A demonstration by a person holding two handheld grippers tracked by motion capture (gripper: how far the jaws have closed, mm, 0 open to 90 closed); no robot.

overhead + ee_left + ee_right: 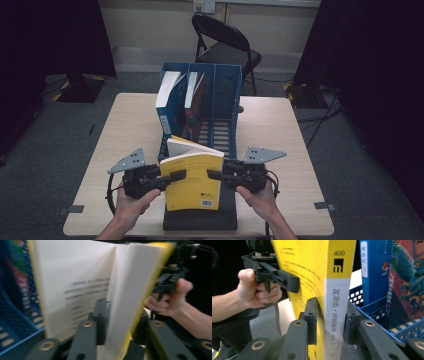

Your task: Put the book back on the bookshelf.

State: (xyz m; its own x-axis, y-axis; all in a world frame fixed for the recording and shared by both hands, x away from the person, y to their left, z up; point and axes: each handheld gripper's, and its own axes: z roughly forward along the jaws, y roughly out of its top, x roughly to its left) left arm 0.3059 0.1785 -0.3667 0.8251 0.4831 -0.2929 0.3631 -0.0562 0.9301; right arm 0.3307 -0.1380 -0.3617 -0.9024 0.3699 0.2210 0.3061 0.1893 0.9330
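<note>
Paperback (pixel 194 184) held upright before the blue file rack (pixel 227 90).
Left gripper (pixel 172 176) clamps fore-edge pages, right gripper (pixel 216 175) clamps spine; floppy, light; spine grip steadier.

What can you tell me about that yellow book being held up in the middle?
The yellow book is a thick paperback with a barcode on its cover and a white spine band printed with Chinese characters and "400". It is held upright in front of the blue file rack, above a dark pad, with its cover gaping slightly open. The left gripper clamps its page edge, one of its fingers inside the cover against a printed page; the right gripper clamps its spine side.
</note>
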